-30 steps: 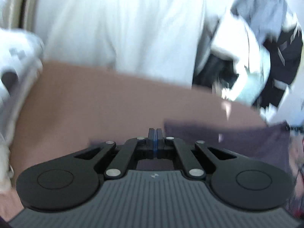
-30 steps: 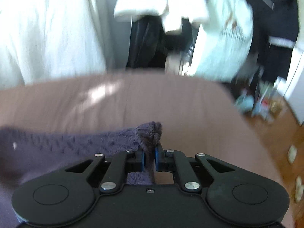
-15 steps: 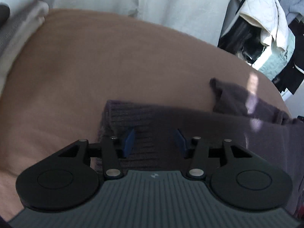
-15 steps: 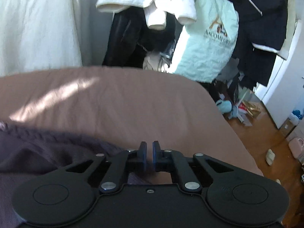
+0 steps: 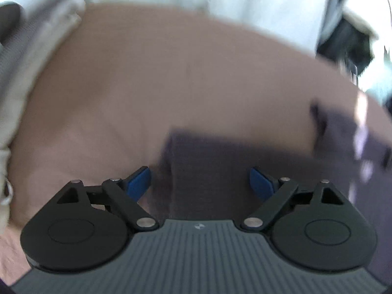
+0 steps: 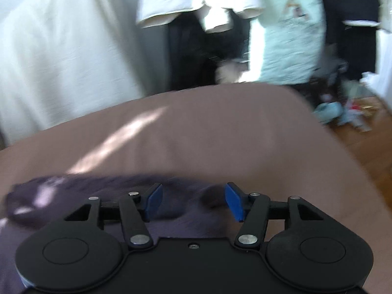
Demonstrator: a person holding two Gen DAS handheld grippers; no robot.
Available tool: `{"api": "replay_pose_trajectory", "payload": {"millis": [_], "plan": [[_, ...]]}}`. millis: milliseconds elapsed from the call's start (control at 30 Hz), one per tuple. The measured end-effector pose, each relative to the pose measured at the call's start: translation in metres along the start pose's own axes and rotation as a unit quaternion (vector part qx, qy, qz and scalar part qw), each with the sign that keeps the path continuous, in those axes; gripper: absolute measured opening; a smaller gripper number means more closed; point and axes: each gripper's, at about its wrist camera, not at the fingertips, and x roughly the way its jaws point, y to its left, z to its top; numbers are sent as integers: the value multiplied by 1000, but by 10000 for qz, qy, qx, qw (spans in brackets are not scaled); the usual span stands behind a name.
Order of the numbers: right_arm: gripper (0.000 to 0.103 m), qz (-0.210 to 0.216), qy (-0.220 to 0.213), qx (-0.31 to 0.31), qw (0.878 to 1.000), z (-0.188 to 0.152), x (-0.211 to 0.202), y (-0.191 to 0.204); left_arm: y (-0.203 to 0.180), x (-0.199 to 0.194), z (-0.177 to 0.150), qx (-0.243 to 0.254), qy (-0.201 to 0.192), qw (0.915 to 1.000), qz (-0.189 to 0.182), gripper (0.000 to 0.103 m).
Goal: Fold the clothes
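The dark purple knit garment (image 5: 257, 161) lies flat on the brown bed cover (image 5: 171, 73), spread across the near part of the bed under both of my tools. In the left wrist view its ribbed edge runs up just right of my left fingers' left pad, and a loose end of it sticks up toward the far right. My left gripper (image 5: 199, 183) has just been opening and now stands released, its blue pads (image 5: 138, 183) wide apart with the knit lying below the gap, neither pad pressing on it. In the right wrist view I see the garment's (image 6: 103, 196) rumpled upper edge stretching from the left across to my right gripper (image 6: 194, 201), whose fingers have also just been opening; they hang parted over the fabric, grasping nothing. A streak of sunlight (image 6: 122, 137) crosses the bed cover beyond. Farther out I can make out a white curtain (image 6: 61, 49), hanging clothes (image 6: 289, 36) and a wooden floor (image 6: 362, 147) with scattered items, all blurred.
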Motion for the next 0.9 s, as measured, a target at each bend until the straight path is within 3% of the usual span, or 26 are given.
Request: {"api": "replay_pose_trajectory", "payload": {"millis": [33, 67, 100, 167, 267, 333, 400, 433, 500, 567, 633, 700, 833, 900], "plan": [[67, -19, 45, -107, 9999, -4, 3, 7, -1, -1, -5, 65, -123, 9999, -57, 91], [68, -119, 59, -231, 9996, -8, 5, 13, -2, -2, -11, 76, -270, 9995, -145, 81], [68, -219, 74, -355, 9991, -12, 8, 19, -3, -4, -14, 75, -389, 9991, -126, 51], [68, -374, 140, -493, 9980, -15, 15, 24, -3, -21, -21, 54, -732, 9968, -321, 18], [68, -310, 126, -298, 9990, -15, 18, 14, 1, -74, -36, -234, -1588, 9792, -1239, 18], [68, -272, 161, -205, 9993, -19, 19, 9, 7, -101, -49, -863, -1623, 9613, -2052, 18], [68, -412, 310, -263, 9983, -26, 22, 7, 7, -118, -69, -1291, -1364, 9422, -2776, 18], [68, -521, 418, -340, 9972, -30, 26, 6, 3, -126, -82, -1208, -1254, 9413, -2890, 18], [68, -683, 608, -451, 9948, -39, 33, 3, -11, -145, -110, -562, -1019, 9537, -2774, 18], [68, -714, 738, -462, 9936, -50, 37, -1, -32, -155, -144, 445, -434, 9696, -2368, 18], [71, -677, 768, -339, 9942, -58, 37, -7, -39, -156, -174, 982, 23, 9777, -1858, 18], [73, -584, 815, -150, 9948, -61, 37, -14, -34, -155, -191, 919, 155, 9817, -1658, 20], [77, -549, 839, -23, 9950, -62, 34, -21, -17, -184, -193, 419, -206, 9801, -1928, 24], [77, -542, 811, -70, 9952, -62, 31, -21, -9, -206, -194, 326, -572, 9745, -2145, 40]]}}
